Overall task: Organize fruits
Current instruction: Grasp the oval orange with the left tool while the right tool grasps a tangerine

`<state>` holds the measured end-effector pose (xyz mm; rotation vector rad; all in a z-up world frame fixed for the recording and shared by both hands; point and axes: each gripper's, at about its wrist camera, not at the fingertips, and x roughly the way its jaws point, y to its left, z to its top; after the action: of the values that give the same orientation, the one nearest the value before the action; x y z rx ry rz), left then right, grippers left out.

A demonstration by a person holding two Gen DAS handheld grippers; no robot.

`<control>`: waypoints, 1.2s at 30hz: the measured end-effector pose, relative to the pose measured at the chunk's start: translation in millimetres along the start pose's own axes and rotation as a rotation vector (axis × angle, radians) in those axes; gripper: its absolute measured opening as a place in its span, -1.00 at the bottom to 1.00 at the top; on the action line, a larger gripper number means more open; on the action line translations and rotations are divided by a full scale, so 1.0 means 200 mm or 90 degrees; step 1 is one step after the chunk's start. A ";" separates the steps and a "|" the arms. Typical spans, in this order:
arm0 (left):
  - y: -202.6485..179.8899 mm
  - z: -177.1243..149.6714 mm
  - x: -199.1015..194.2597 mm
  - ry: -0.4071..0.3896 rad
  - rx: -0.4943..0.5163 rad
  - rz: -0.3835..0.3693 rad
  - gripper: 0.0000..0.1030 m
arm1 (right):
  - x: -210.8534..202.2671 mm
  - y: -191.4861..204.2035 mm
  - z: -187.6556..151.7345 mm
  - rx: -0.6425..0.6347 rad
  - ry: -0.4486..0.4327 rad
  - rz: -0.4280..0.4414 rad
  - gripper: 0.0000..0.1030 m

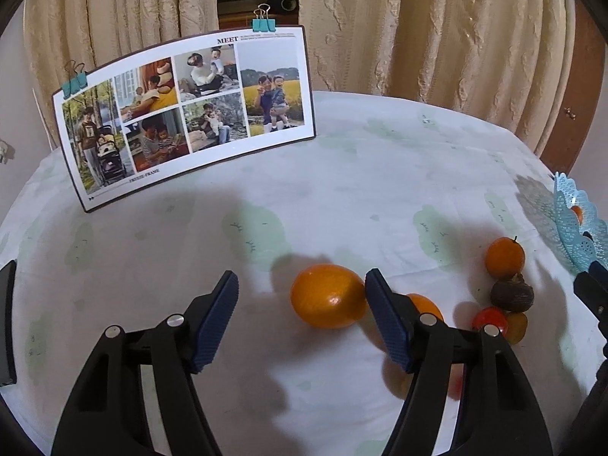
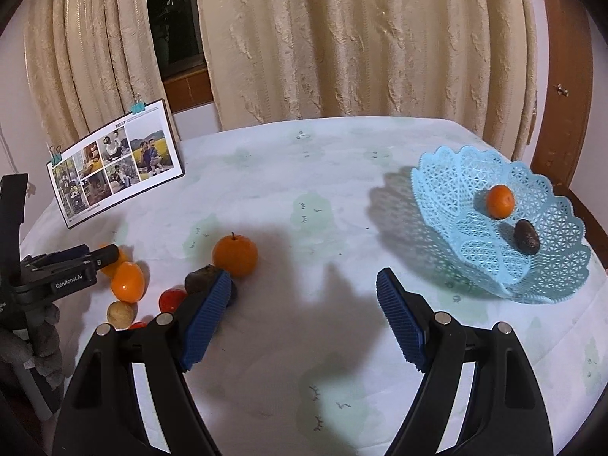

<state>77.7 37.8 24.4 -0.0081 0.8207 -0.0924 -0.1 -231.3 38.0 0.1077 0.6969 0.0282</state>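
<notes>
My left gripper (image 1: 302, 283) is open above the table, with a large orange (image 1: 326, 295) lying between its fingertips near the right finger. A second orange (image 1: 425, 306) is partly hidden behind that finger. To the right lie a round orange (image 1: 505, 257), a dark brown fruit (image 1: 511, 294), a red fruit (image 1: 489, 321) and a yellowish fruit (image 1: 517, 326). My right gripper (image 2: 304, 279) is open and empty over bare cloth. A light blue lattice basket (image 2: 456, 205) at the right holds a small orange (image 2: 501, 200) and a dark fruit (image 2: 526, 236). The left gripper (image 2: 108, 254) shows at the left edge of the right wrist view.
A photo collage board (image 1: 182, 114) with teal binder clips stands at the back left of the table. Beige curtains (image 2: 342, 38) hang behind. The table has a white cloth with pale green prints (image 2: 285, 197). A dark object (image 1: 7, 323) sits at the left edge.
</notes>
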 end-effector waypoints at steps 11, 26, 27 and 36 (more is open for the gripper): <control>0.00 0.00 0.00 0.004 -0.005 -0.046 -0.03 | 0.20 0.03 0.10 0.062 0.076 0.084 0.56; 0.01 -0.01 0.02 0.013 -0.013 -0.046 -0.03 | 0.50 0.18 0.17 0.057 0.165 0.102 -0.06; 0.01 -0.01 0.02 0.015 -0.014 -0.045 -0.03 | 0.51 0.18 0.16 0.056 0.166 0.103 -0.20; 0.01 -0.01 0.03 0.015 -0.007 -0.041 -0.12 | 0.38 0.11 0.19 0.071 0.119 0.096 -0.21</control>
<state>80.4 39.6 18.6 -0.0432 0.8448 -0.1490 82.0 -208.2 20.4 0.2664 0.8765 0.1453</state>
